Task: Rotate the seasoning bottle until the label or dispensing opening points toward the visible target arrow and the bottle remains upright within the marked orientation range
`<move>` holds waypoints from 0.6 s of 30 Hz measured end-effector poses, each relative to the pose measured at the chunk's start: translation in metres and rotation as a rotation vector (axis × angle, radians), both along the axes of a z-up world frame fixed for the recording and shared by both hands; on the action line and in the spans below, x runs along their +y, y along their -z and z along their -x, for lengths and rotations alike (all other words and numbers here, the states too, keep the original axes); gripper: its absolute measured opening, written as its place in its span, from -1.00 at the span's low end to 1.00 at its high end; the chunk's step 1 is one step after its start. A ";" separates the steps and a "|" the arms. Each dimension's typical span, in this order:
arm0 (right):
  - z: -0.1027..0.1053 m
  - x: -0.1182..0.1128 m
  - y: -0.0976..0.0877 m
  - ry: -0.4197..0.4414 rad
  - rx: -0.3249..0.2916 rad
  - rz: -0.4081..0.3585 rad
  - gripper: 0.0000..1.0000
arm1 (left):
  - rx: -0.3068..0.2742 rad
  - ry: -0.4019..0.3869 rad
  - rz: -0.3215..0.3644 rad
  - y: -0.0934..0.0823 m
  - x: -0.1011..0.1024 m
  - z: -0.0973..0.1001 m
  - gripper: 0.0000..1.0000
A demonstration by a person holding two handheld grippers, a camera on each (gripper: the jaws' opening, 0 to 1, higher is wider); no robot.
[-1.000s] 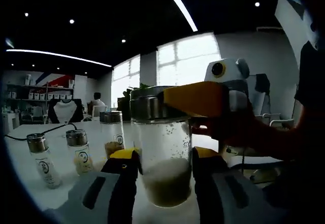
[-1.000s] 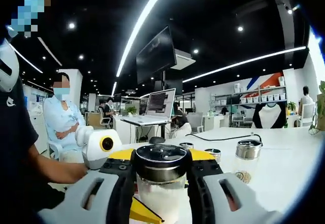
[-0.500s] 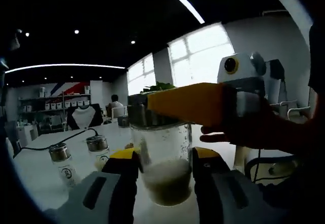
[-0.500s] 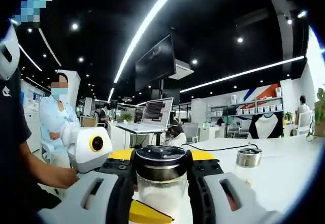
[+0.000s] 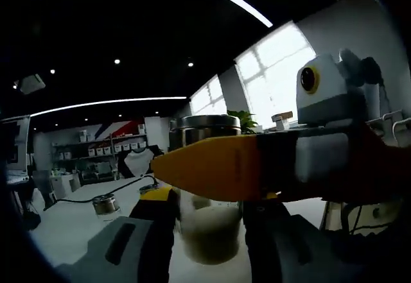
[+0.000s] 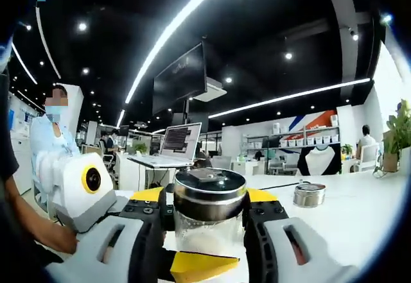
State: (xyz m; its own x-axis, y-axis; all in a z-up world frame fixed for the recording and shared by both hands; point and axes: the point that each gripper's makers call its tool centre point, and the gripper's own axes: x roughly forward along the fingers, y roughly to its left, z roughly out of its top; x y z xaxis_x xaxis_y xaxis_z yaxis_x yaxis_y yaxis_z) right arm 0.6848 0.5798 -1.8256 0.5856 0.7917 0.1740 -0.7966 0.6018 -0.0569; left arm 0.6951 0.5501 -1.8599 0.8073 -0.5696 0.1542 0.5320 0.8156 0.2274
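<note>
Standing on white table [image 6: 359,222], office shelves [image 6: 302,143]

Both cams sit super low, basically at tabletop height, each staring along its own jaws at the same clear glass seasoning bottle with a steel lid [image 5: 207,167] [image 6: 209,212] from very close. The left gripper view faces the bright windows at 1 o'clock. The right gripper view looks from the opposite side toward the open laptop [image 6: 172,147] at 11 o'clock.

Seasoning bottle [image 5: 209,231] label behind right tool [image 5: 218,167]
</note>
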 end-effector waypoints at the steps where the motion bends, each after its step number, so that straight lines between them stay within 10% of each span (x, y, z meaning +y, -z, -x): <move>1: 0.000 -0.001 0.000 0.004 0.007 -0.004 -0.16 | -0.001 0.000 -0.001 0.000 0.000 0.000 -0.14; 6: -0.005 -0.007 0.007 0.052 0.059 -0.024 -0.21 | -0.001 -0.030 -0.040 0.007 0.001 -0.006 -0.14; 12: -0.007 -0.013 0.013 0.008 0.114 -0.010 -0.22 | 0.036 0.132 -0.033 0.013 -0.009 -0.003 -0.12; 18: 0.017 -0.001 0.009 -0.142 0.012 0.080 -0.22 | 0.130 0.314 0.047 0.012 -0.012 0.008 -0.09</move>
State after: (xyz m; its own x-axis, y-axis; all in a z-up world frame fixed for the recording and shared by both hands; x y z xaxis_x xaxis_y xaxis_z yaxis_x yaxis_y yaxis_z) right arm 0.6683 0.5785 -1.8343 0.4687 0.8776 0.1005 -0.8742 0.4772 -0.0899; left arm 0.6871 0.5377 -1.8724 0.6082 -0.7882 0.0937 0.7810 0.6153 0.1071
